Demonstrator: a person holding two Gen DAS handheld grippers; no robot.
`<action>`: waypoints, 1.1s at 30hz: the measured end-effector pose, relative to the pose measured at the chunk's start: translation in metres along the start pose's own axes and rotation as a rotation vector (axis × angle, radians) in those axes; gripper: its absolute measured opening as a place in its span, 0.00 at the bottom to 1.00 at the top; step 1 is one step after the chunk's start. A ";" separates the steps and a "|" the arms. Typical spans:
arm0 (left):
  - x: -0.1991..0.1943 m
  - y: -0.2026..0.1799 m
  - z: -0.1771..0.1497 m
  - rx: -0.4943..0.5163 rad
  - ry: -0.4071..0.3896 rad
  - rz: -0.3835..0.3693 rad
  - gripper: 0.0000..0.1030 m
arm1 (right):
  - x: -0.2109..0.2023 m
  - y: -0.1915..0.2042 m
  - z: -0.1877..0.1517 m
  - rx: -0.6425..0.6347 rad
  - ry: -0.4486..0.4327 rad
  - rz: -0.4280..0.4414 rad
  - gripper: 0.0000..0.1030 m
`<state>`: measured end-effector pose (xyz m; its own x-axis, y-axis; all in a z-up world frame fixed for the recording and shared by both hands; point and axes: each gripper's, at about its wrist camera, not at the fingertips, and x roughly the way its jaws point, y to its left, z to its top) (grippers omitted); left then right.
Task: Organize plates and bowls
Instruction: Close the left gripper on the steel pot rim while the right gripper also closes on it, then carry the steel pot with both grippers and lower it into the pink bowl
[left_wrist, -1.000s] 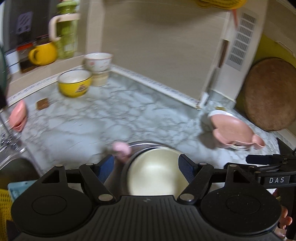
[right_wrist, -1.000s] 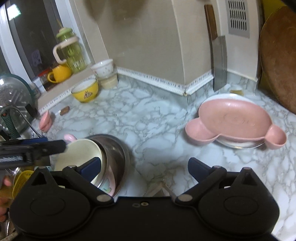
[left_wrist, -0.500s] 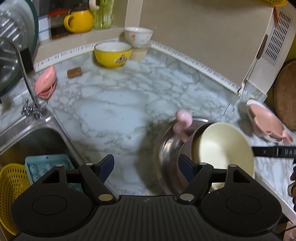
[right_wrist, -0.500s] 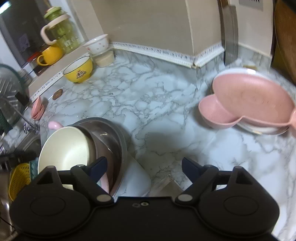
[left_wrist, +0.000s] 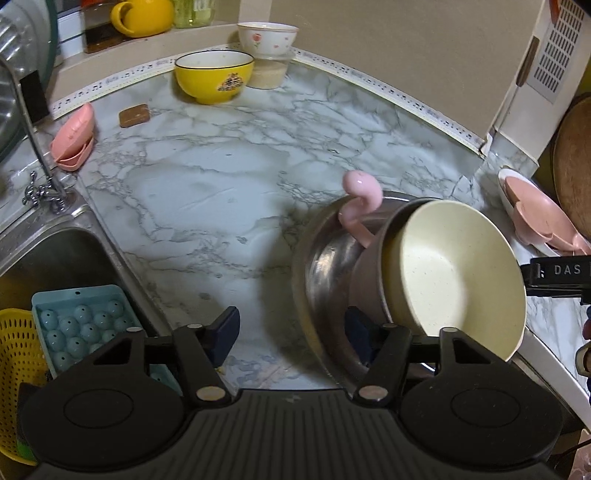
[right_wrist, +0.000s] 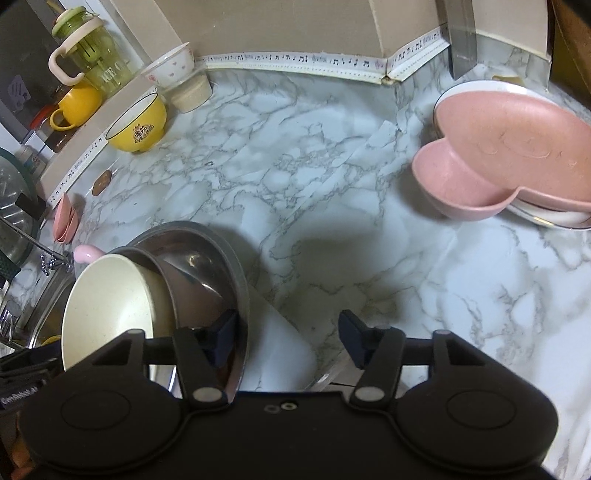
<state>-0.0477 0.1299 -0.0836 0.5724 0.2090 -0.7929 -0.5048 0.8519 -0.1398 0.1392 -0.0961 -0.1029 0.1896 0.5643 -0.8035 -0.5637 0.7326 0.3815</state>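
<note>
Left wrist: nested bowls (left_wrist: 406, 273) tilted beside spread, ungrasping left hand-held gripper (left_wrist: 291, 332).

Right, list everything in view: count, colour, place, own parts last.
cream bowl: one, nested in a steel bowl, tilted.
small steel bowl: one, grey, inside the larger one.
large steel bowl: one, grey, counter front, tilted.
pink spoon: one, in the steel bowls.
yellow ceramic bowl: one, counter back.
white floral bowl: one, atop a beige tub.
pink sectioned plate: one, on a white plate, right.
yellow mug: one, ledge.
green pitcher: one, ledge.
left claw: black, open.
right claw: black, open.
</note>
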 end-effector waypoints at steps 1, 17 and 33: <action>0.001 -0.001 0.000 0.004 0.006 -0.002 0.50 | 0.001 0.001 0.001 0.001 0.001 -0.001 0.55; 0.006 -0.007 0.000 0.002 0.025 -0.052 0.26 | 0.003 0.006 0.000 0.008 0.009 0.021 0.40; 0.005 -0.001 0.001 -0.028 0.031 -0.036 0.13 | 0.001 0.027 -0.005 -0.044 -0.009 0.000 0.10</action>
<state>-0.0434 0.1301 -0.0872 0.5703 0.1631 -0.8051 -0.5022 0.8448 -0.1846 0.1202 -0.0781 -0.0958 0.1970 0.5677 -0.7994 -0.5985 0.7154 0.3606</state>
